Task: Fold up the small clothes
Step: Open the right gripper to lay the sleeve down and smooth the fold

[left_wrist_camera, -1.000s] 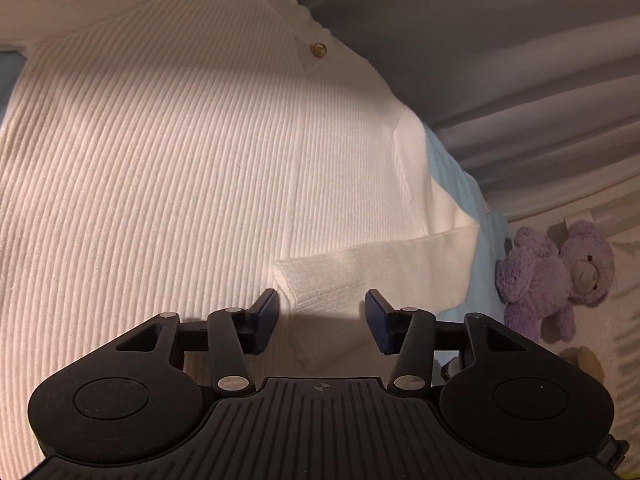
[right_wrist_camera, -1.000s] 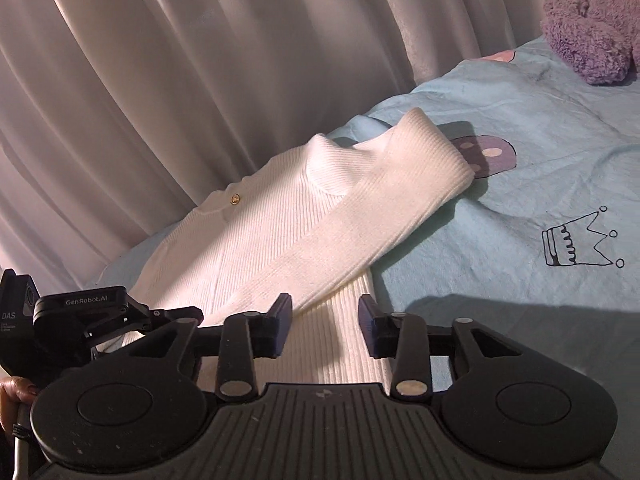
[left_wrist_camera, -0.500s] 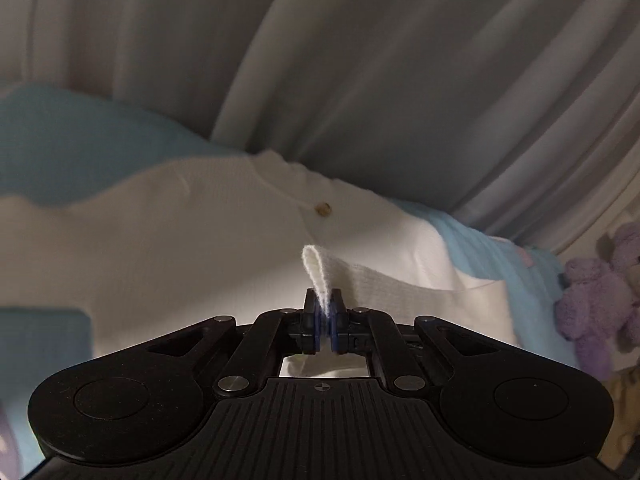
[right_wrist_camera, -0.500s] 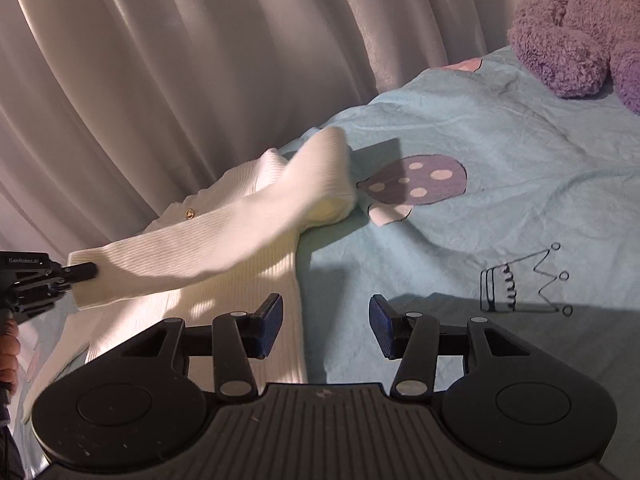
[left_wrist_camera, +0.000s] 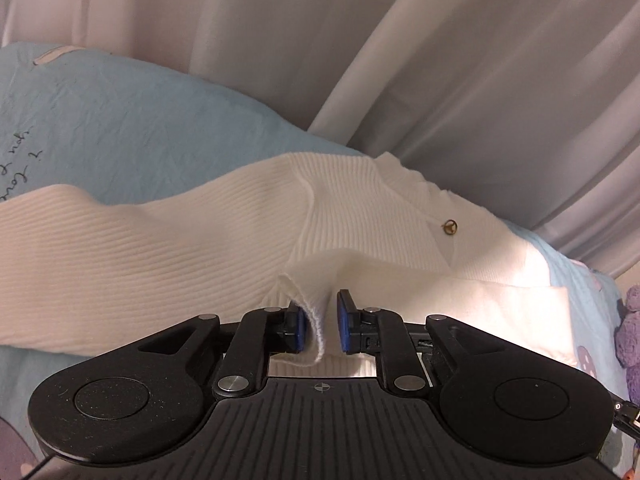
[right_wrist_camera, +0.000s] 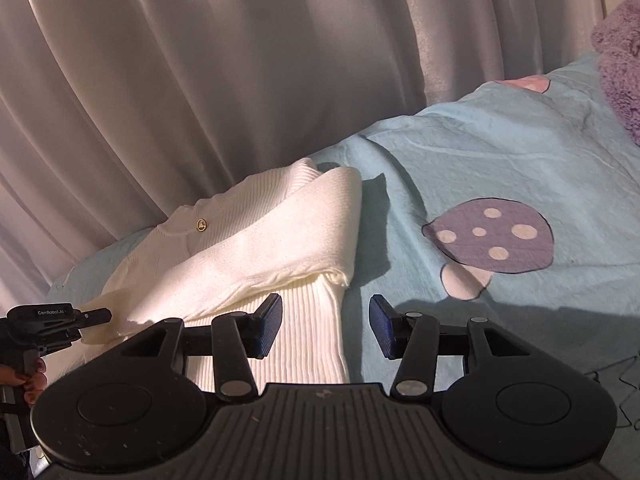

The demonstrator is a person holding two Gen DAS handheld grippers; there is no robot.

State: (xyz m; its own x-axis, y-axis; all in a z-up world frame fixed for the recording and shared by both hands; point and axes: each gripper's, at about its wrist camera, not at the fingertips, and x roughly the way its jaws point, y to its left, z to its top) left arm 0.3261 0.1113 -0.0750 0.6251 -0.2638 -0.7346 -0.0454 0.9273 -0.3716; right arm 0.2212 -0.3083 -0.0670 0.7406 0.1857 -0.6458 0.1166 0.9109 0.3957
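A white ribbed sweater with a small gold button lies on the light blue bed sheet. One sleeve is folded across its chest, and the sleeve cuff hangs between the pads of my left gripper, whose jaws stand a little apart around it. In the right wrist view the sweater lies to the left, with the left gripper at the cuff end. My right gripper is open and empty, above the sweater's right edge.
White curtains hang close behind the bed. A purple plush toy sits at the far right, also at the right edge of the left wrist view. The sheet carries a mushroom print.
My left gripper closed on the sleeve cuff, carried it across the sweater's chest, and its jaws have now parted slightly. The right gripper stayed open and shifted slightly right.
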